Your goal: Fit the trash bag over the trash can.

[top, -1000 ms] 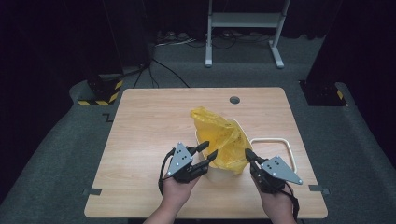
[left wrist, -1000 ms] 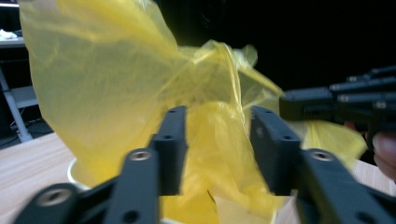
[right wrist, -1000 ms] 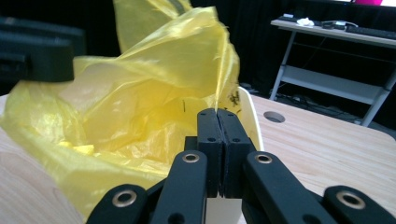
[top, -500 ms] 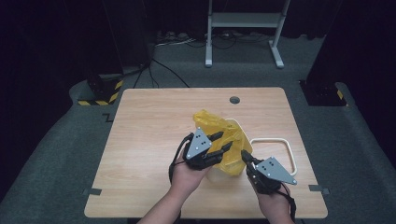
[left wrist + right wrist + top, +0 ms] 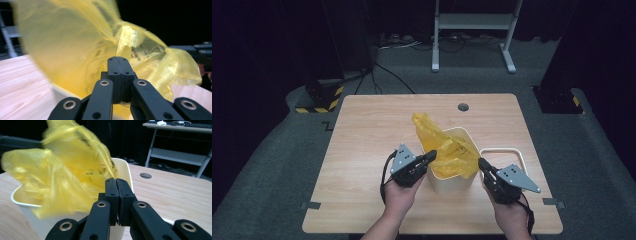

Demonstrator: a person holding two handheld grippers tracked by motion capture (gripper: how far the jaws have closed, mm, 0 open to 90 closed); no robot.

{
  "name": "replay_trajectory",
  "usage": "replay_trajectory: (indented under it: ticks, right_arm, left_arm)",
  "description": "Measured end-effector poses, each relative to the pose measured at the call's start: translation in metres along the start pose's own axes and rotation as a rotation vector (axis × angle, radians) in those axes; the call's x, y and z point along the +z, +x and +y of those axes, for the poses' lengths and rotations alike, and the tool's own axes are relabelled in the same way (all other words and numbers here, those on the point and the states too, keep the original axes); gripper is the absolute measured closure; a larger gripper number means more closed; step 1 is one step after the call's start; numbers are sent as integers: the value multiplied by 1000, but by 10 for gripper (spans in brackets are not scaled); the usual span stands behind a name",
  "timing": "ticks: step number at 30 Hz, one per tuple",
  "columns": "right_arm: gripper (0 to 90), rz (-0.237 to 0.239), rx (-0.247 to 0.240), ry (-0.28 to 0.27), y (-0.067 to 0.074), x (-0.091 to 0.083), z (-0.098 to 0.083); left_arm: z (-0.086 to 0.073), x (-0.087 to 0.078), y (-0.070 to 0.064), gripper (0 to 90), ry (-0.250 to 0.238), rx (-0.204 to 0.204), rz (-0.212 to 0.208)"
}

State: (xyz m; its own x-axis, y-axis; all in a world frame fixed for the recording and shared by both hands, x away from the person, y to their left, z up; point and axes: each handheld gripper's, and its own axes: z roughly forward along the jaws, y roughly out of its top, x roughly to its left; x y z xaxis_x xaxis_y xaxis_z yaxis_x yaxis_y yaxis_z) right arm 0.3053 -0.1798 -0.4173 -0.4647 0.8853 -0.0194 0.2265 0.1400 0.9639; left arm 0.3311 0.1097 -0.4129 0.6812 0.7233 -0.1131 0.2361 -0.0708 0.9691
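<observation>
Bag (image 5: 447, 150) is a thin yellow liner, half in the white bin (image 5: 451, 181) at table centre, with its upper part standing loose and crumpled above the rim toward 11 o'clock. Left gripper (image 5: 431, 156) sits at the bin's 9 o'clock rim; its jaws have just been closing and now stand pressed together, and in the left gripper view the film (image 5: 140, 55) rises right at the tips, so I judge it pinches the bag's edge. Right gripper (image 5: 482, 162) sits at the 3 o'clock rim, jaws likewise pressed together; in the right gripper view the bag (image 5: 62, 170) lies just beyond the tips against the bin wall (image 5: 123, 170), and whether film is actually caught there I cannot tell. A white tray (image 5: 504, 152) lies flat just beside the bin at 3 o'clock. Risks, as judgement: the film is slippery and thin, so a shallow pinch could let go once the edge is pulled outward over the rim; pulling both sides unevenly could tear it or drag the liner out of the bin altogether; the bin is light and nothing steadies it, so a sideways tug could tip it or shove it into the tray. The loose 11 o'clock flap may fold back inside.
</observation>
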Motion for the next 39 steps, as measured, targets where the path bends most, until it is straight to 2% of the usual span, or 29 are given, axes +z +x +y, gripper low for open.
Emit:
replay_trajectory:
  ticks: [4,8,11,15,20,23,26,30,31,32,34,35,39]
  right_arm:
    - [881,-7,-4,9,0,0,-3]
    - [861,-19,-5,21,1,0,-5]
    - [791,-18,-5,13,1,-1,-4]
    - [709,-11,-13,-37,5,-7,5]
    - [707,-24,-41,-116,9,-21,22]
    - [701,-9,-31,-145,11,-25,31]
    - [683,23,-31,-142,19,-18,37]
    - [616,41,-40,-86,26,2,35]
    - [628,43,-42,-72,27,7,34]
    - [682,45,-49,-57,27,10,32]
    - [857,46,-47,-17,26,16,28]
    - [893,36,-44,-6,25,18,26]
    - [897,-12,12,3,4,18,20]
  left_arm:
    - [-13,-13,-2,894,-17,-26,15]
    - [-24,-18,-4,894,-11,-41,2]
    - [-27,-18,-7,894,7,-15,-6]
    - [-29,-15,-12,893,13,4,-7]
    - [-30,-14,-13,891,9,14,-1]
    - [-30,-14,-14,892,7,16,1]
    - [-30,-13,-13,891,4,17,2]
    - [-30,-15,-13,891,1,20,5]
    - [-30,-16,-13,891,1,22,6]
    - [-30,-16,-13,891,0,22,6]
    - [-31,-16,-12,891,1,19,6]
    - [-31,-16,-13,891,0,19,7]
    - [-32,-18,-15,889,0,30,5]
